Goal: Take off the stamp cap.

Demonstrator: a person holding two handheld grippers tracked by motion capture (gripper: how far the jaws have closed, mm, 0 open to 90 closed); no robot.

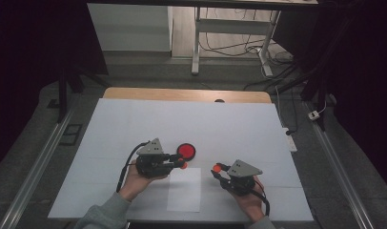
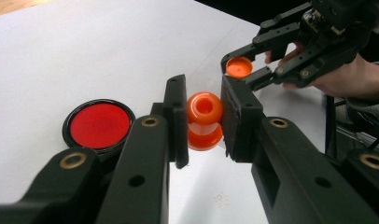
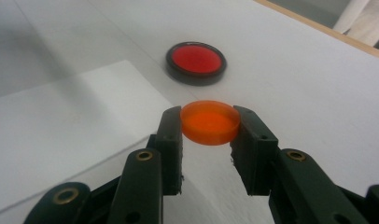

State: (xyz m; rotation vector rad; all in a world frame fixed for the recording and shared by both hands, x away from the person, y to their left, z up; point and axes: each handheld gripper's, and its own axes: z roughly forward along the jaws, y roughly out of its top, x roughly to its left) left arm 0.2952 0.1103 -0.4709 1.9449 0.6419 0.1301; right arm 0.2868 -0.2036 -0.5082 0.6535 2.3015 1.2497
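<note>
I log: left gripper (image 2: 204,122) clamped on an orange spool (image 2: 204,120); right gripper (image 3: 209,130) clamped on an orange cap (image 3: 209,122); red disc (image 3: 195,62) on the table (image 1: 134,124).

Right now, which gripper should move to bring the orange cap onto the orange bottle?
Probably right. The right gripper already pinches the orange cap free above the table, while the left gripper holds the orange bottle, mouth open toward it.

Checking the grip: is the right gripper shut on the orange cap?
Shut: the right gripper clamps the orange cap between both jaws, above the table.
</note>
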